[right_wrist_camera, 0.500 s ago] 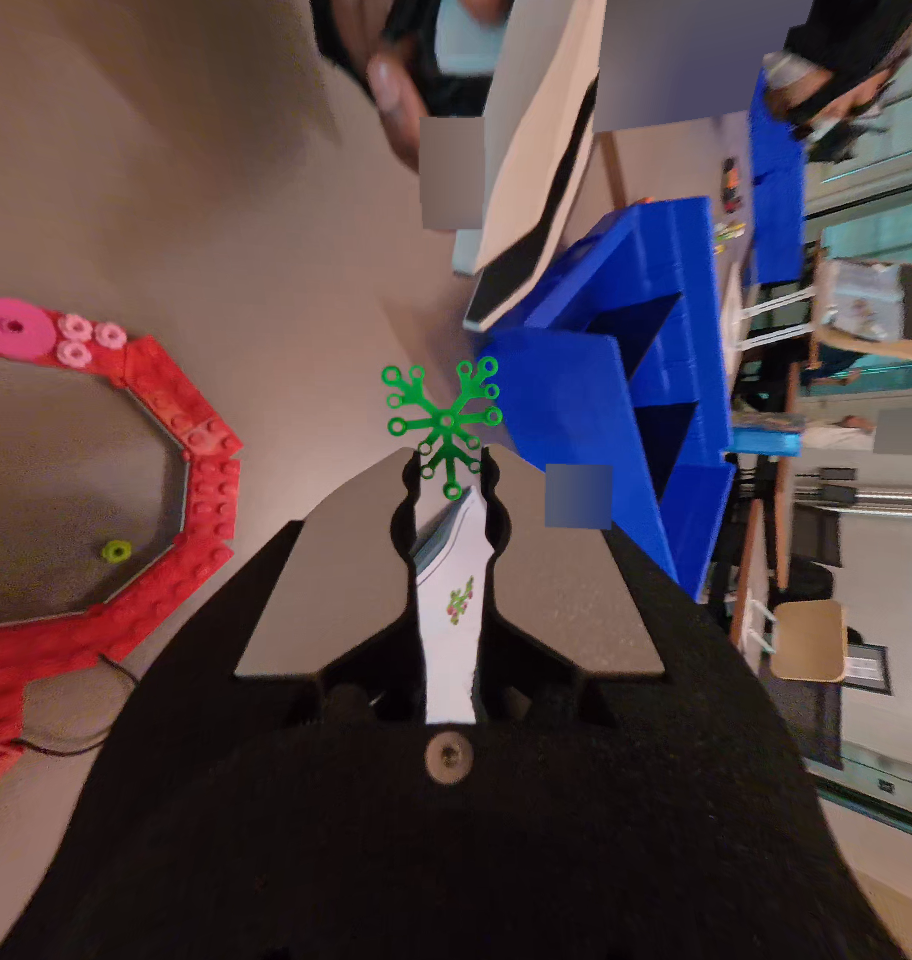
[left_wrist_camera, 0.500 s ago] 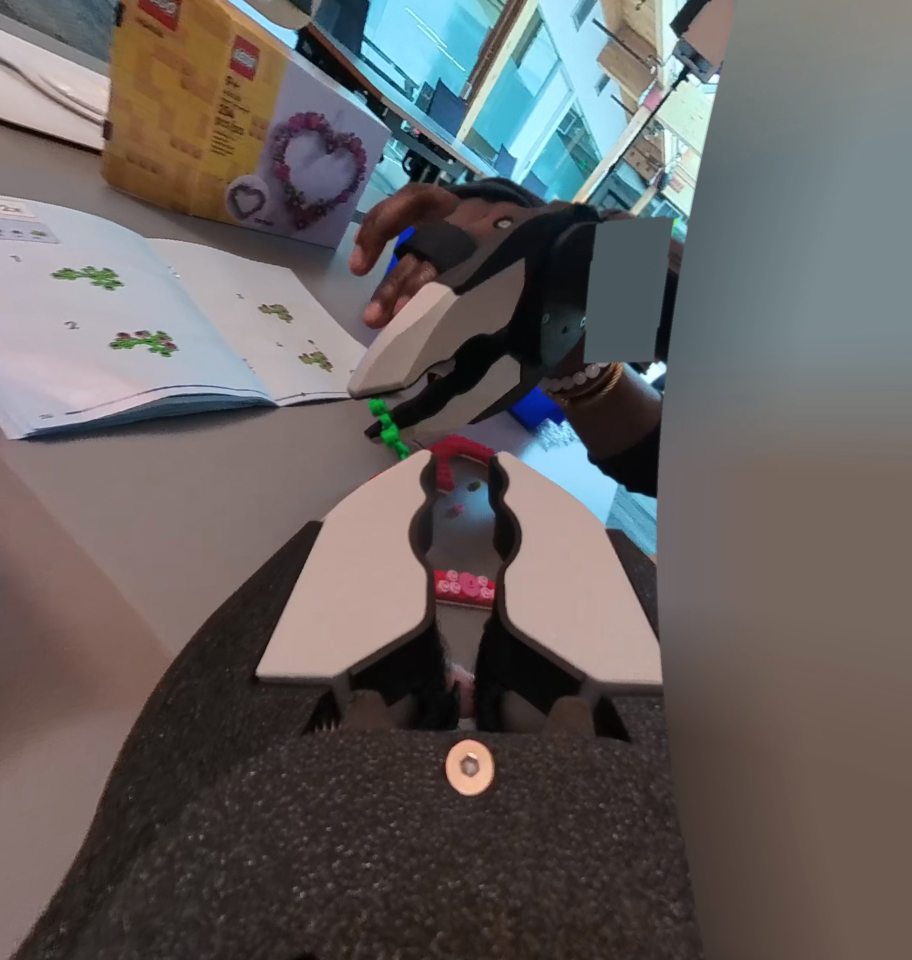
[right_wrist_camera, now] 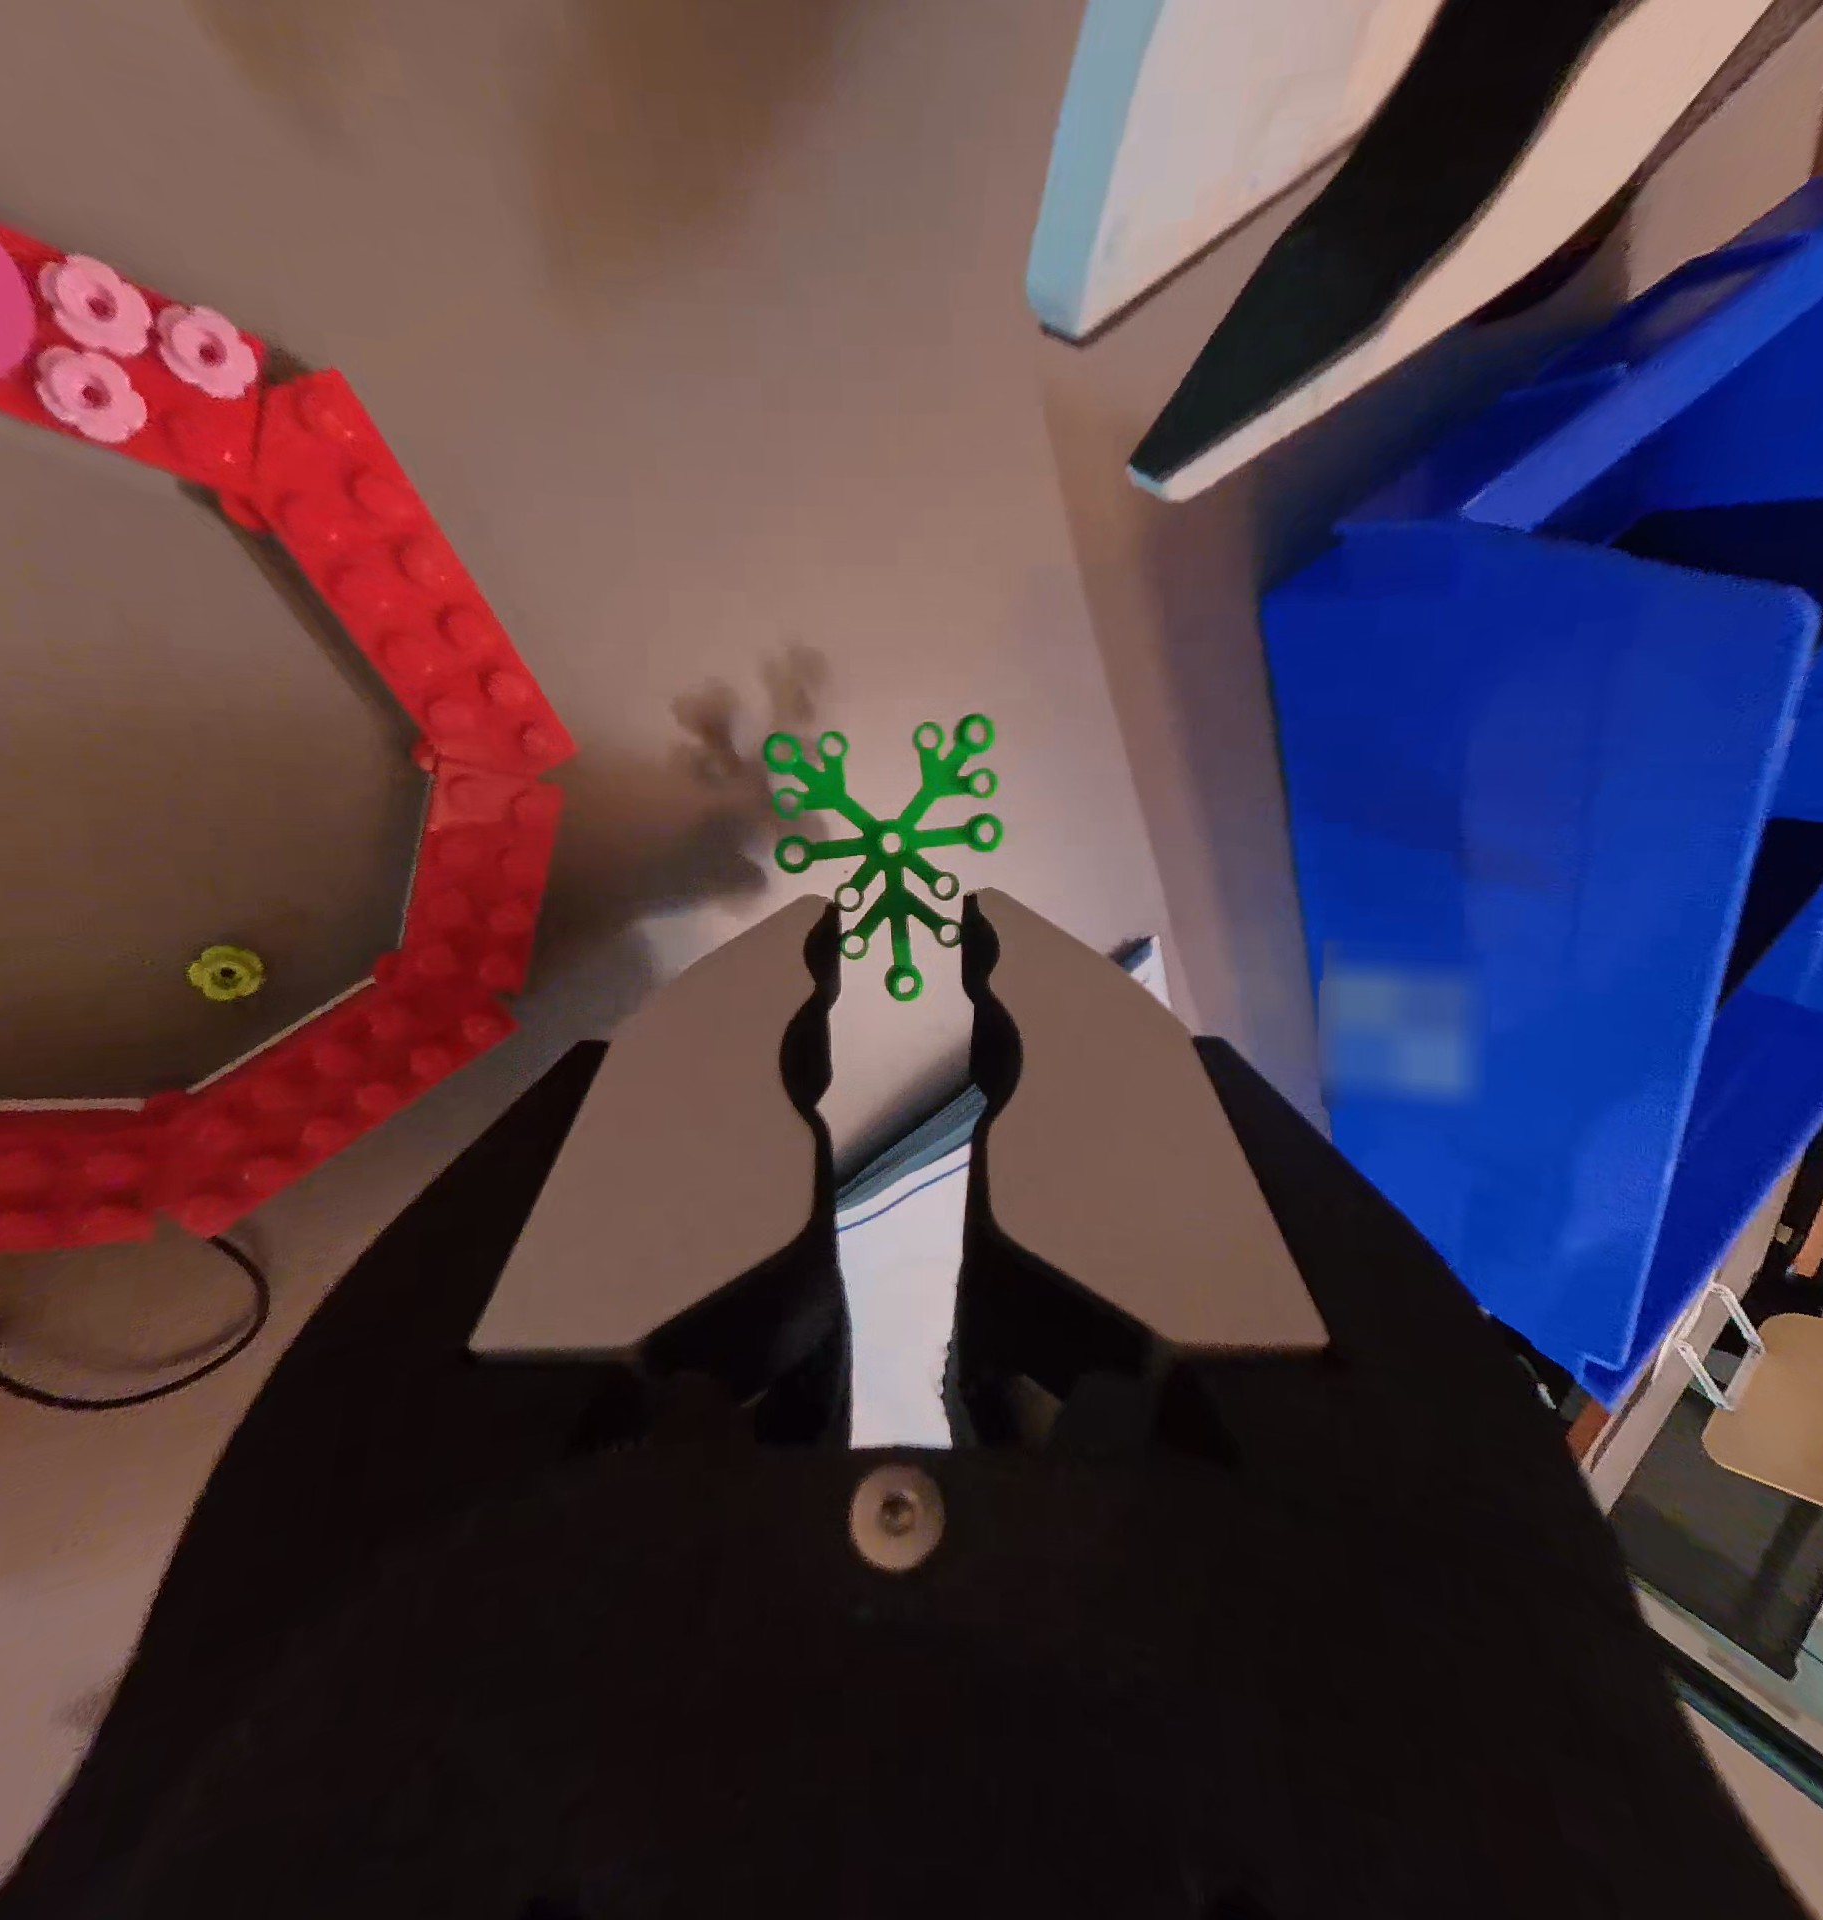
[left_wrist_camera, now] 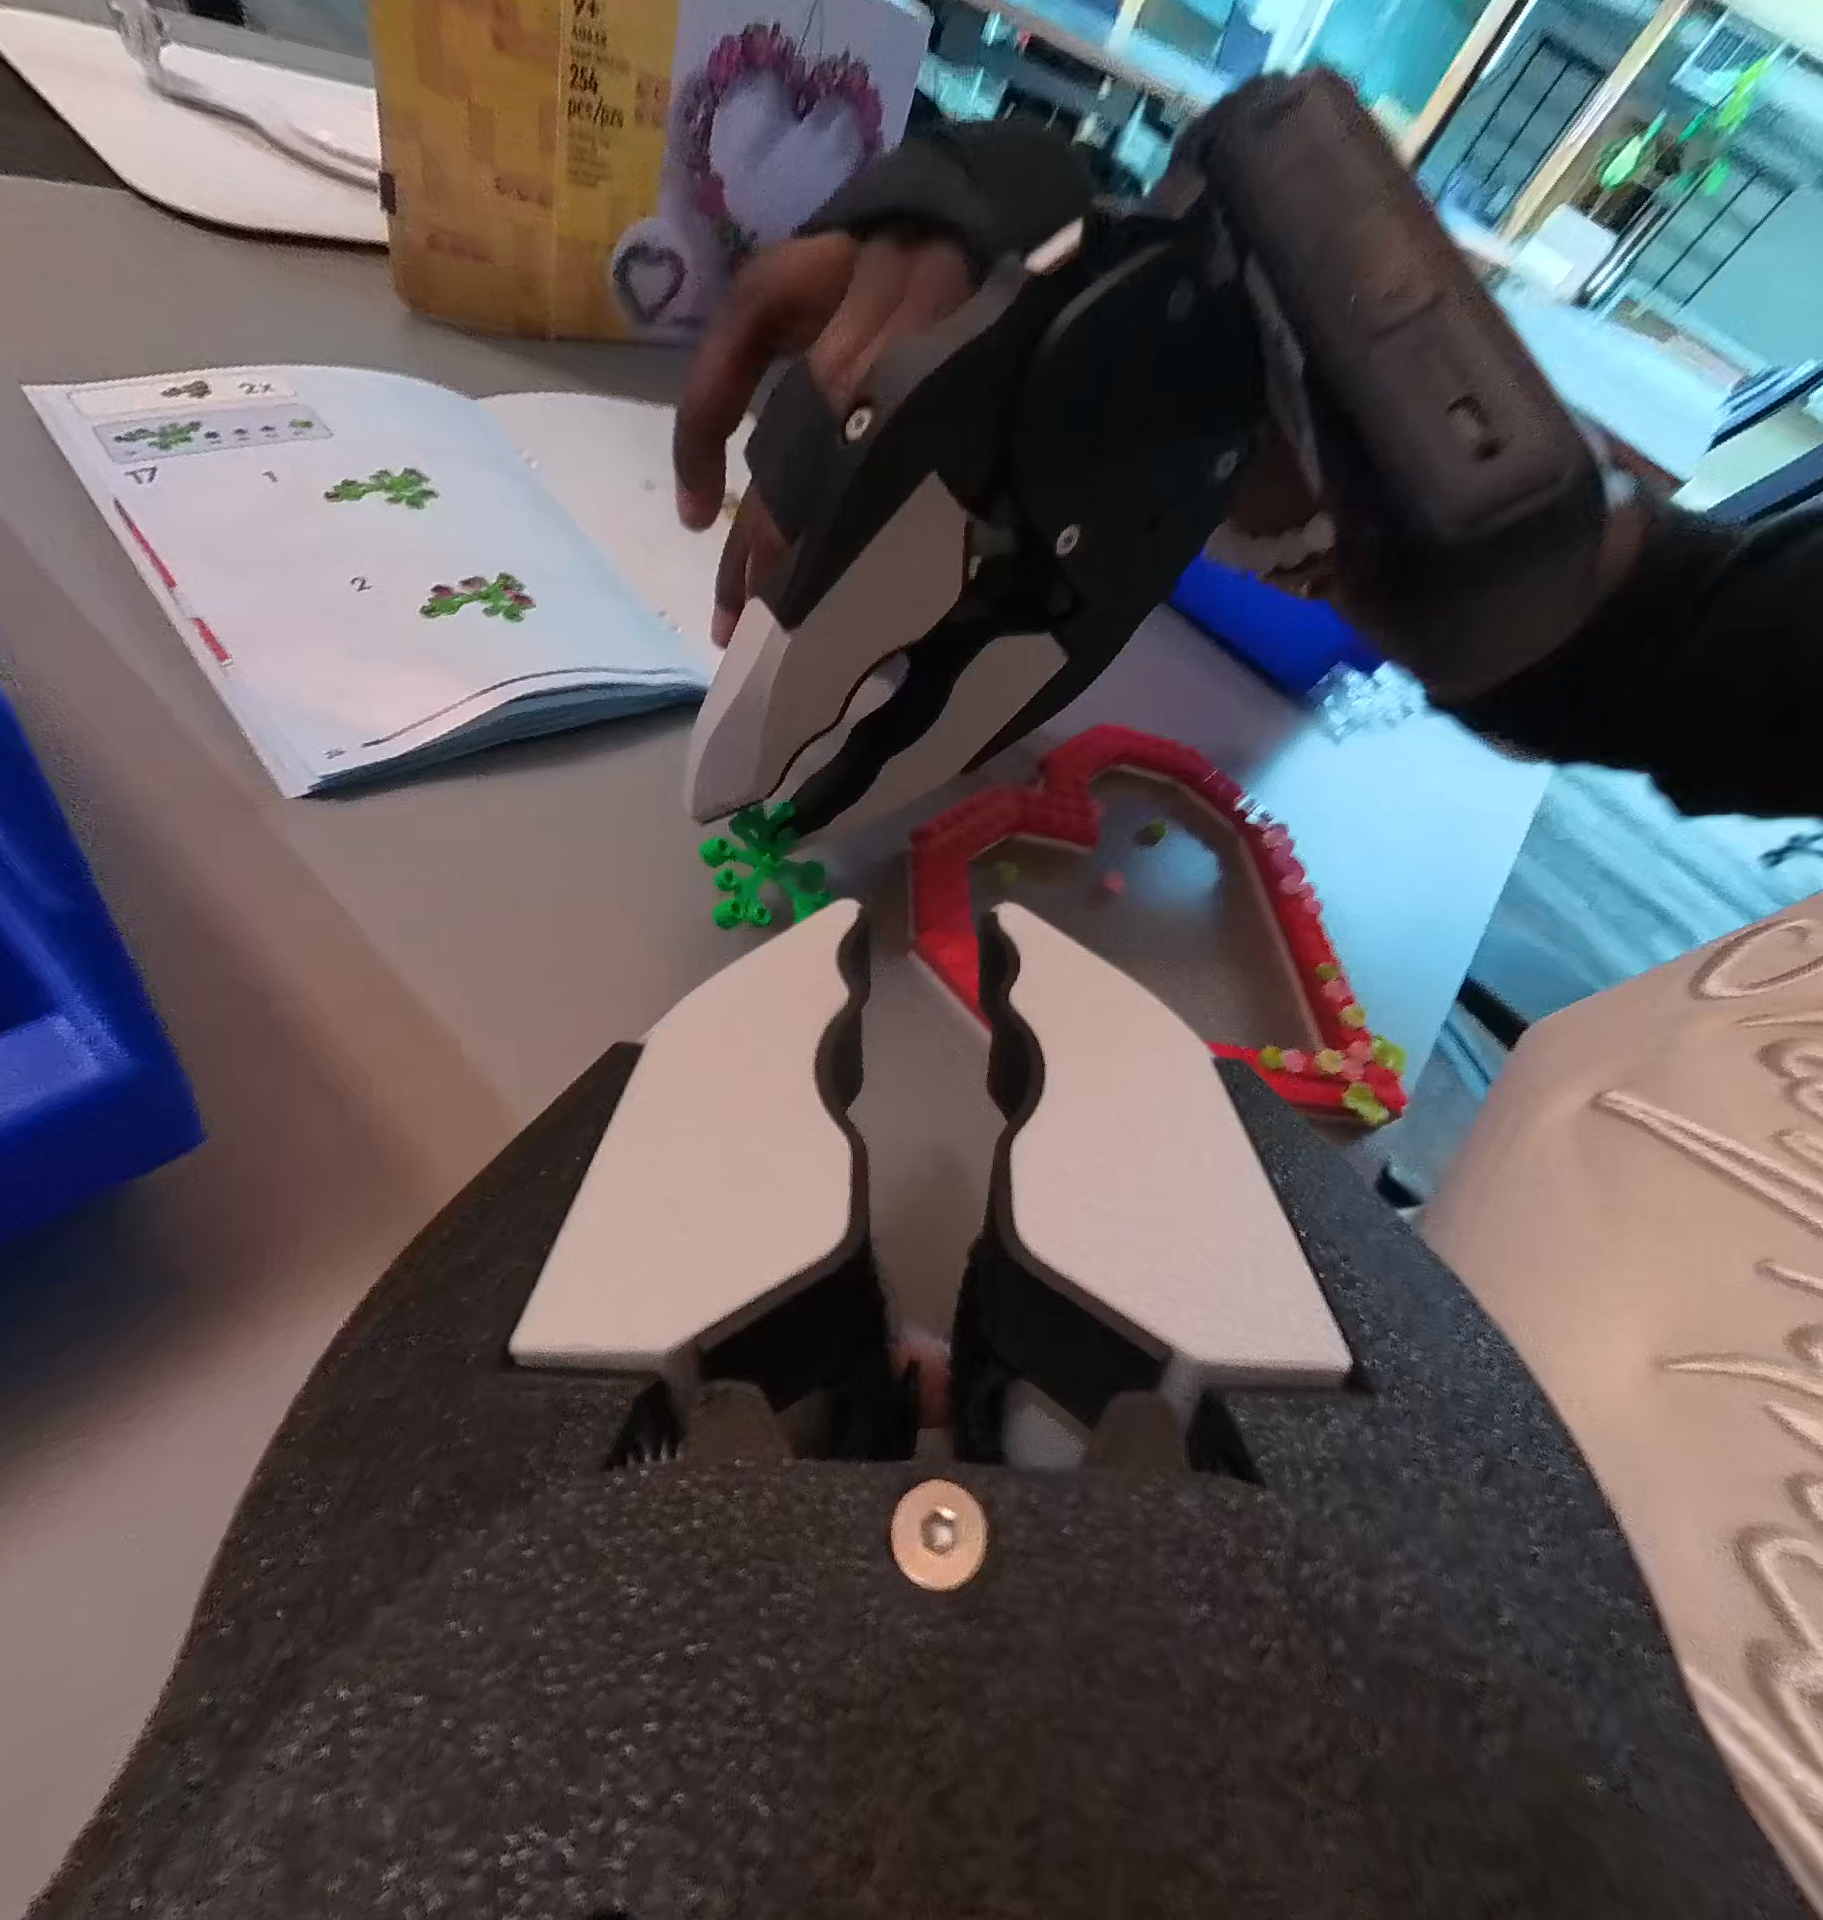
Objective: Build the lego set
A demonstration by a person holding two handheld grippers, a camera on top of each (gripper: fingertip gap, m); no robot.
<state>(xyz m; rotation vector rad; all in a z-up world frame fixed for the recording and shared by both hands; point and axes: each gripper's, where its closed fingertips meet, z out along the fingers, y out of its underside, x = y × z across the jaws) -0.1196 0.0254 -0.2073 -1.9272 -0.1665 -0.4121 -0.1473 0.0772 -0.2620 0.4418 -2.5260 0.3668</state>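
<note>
Green leaf piece (right_wrist_camera: 884,847) is seen between right gripper (right_wrist_camera: 899,902) fingertips, jaws slightly parted, grip unclear. Left gripper (left_wrist_camera: 922,920) is held partly open, empty.

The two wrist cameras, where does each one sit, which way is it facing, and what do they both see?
Left wrist view: sits on the left tongs, facing across the table at the red heart frame, open booklet and box; shows its own open fingers, plus the right tongs and a hand holding them.
Right wrist view: sits on the right tongs, looking down at the table; its open fingers flank a green leaf piece, blue bin alongside.
Shared: leaf piece, red frame, booklet.
</note>
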